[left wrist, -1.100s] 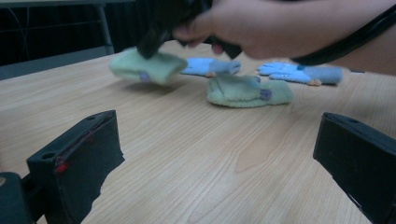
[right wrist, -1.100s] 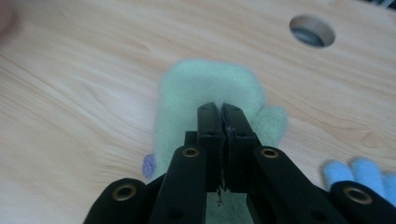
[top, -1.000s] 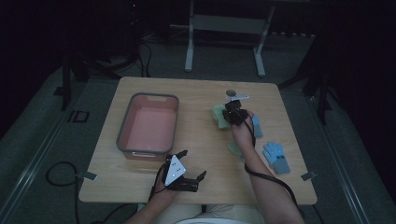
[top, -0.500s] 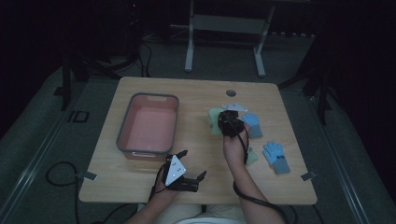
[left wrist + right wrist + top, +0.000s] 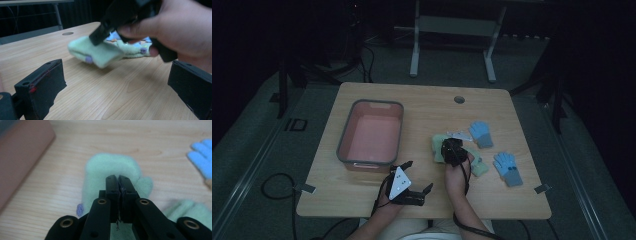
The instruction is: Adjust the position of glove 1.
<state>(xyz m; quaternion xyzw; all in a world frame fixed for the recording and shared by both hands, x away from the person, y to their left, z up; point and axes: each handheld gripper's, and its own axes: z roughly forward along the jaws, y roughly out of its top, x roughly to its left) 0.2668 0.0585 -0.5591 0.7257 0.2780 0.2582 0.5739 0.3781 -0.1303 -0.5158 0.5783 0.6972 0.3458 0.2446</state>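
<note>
Right tool [image 5: 453, 150]: jaws pressed together on a fold of the pale green glove [image 5: 110, 172], pinched at its upper edge.
Pale green glove: near mid-worktop, right of the tray; one end lifted off the wood under the right tool, purple dots on the fabric.
Second green glove [image 5: 478, 167]: flat on the worktop, just beside the held one, toward the near edge.
Left tool [image 5: 404, 182]: jaws wide apart, nothing between, low over the near edge of the worktop [image 5: 422, 107].
Blue gloves: one [image 5: 480, 133] beyond the right hand, another [image 5: 508, 168] to its right, well apart from each other.
Tray [image 5: 346, 131]: pink inside, grey rim, left half of the worktop.
</note>
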